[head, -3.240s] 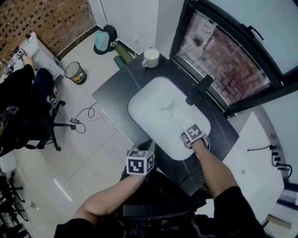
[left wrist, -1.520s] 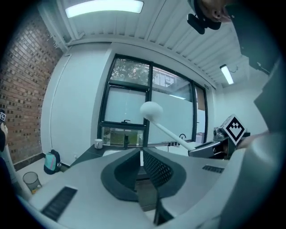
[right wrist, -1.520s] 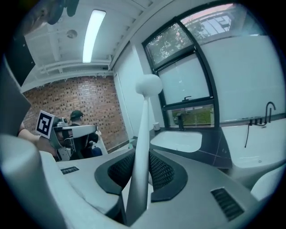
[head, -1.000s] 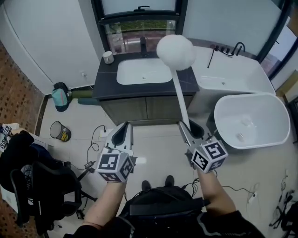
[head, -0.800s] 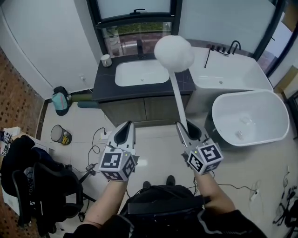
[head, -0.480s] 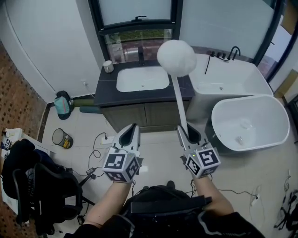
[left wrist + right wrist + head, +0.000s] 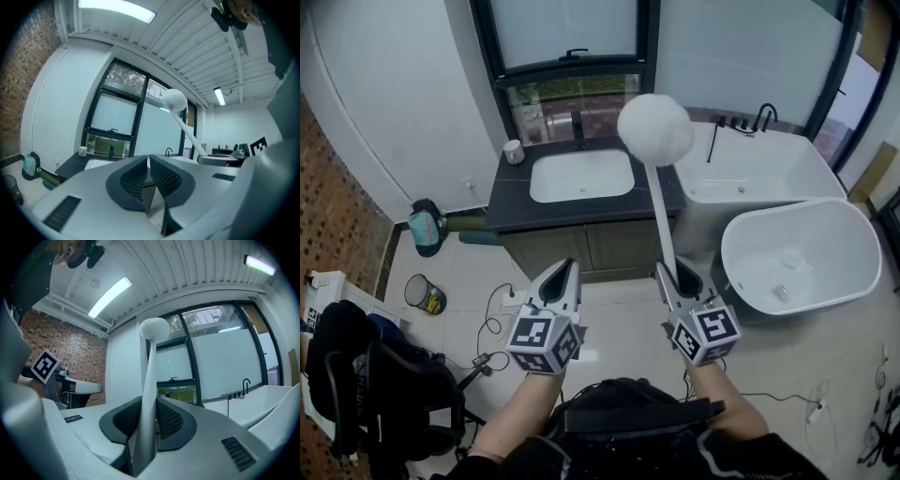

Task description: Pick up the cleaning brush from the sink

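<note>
pale floor tiles (image 7: 469,281) lie below a dark counter (image 7: 511,202) with a white sink (image 7: 581,176).

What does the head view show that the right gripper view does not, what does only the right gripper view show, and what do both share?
Head view only: the sink, the mug on its counter, the bathtub and the bin on the floor.
Right gripper view only: the ceiling light, and a close look at the right gripper with its jaws shut on the brush handle.
Both: the brush raised clear of the sink, the window and the left gripper.
</note>
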`<action>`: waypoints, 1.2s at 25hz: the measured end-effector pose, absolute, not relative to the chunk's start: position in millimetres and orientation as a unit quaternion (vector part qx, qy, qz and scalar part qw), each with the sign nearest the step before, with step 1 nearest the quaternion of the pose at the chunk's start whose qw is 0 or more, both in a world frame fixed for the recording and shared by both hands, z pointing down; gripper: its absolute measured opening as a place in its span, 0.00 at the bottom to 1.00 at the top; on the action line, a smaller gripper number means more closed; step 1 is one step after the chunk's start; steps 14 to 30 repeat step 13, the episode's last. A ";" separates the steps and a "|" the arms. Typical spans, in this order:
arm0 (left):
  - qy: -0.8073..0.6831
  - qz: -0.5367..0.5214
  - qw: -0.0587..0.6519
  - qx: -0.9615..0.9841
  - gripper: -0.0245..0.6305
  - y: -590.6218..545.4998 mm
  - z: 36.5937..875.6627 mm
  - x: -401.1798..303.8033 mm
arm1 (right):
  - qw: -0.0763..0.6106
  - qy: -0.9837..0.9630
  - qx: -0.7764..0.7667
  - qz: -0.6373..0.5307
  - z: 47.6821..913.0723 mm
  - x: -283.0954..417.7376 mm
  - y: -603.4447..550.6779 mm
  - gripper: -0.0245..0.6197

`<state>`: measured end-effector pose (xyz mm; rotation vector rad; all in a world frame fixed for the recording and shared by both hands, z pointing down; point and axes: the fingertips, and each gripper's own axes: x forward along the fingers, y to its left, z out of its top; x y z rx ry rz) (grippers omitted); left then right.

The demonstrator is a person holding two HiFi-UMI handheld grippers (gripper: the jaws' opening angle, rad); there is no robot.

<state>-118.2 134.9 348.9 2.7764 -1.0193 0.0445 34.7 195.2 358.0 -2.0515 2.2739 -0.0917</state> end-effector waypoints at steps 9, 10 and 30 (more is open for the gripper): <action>-0.339 0.013 0.088 0.937 0.04 136.0 347.5 -101.9 | 0.034 0.743 -0.669 -0.017 352.5 48.4 194.3 0.17; -0.339 0.014 0.089 0.936 0.04 135.9 348.2 -101.2 | 0.034 0.742 -0.669 -0.019 352.7 49.4 194.4 0.17; -0.339 0.016 0.089 0.937 0.04 136.3 349.9 -99.4 | 0.032 0.738 -0.674 -0.025 353.8 52.6 195.5 0.17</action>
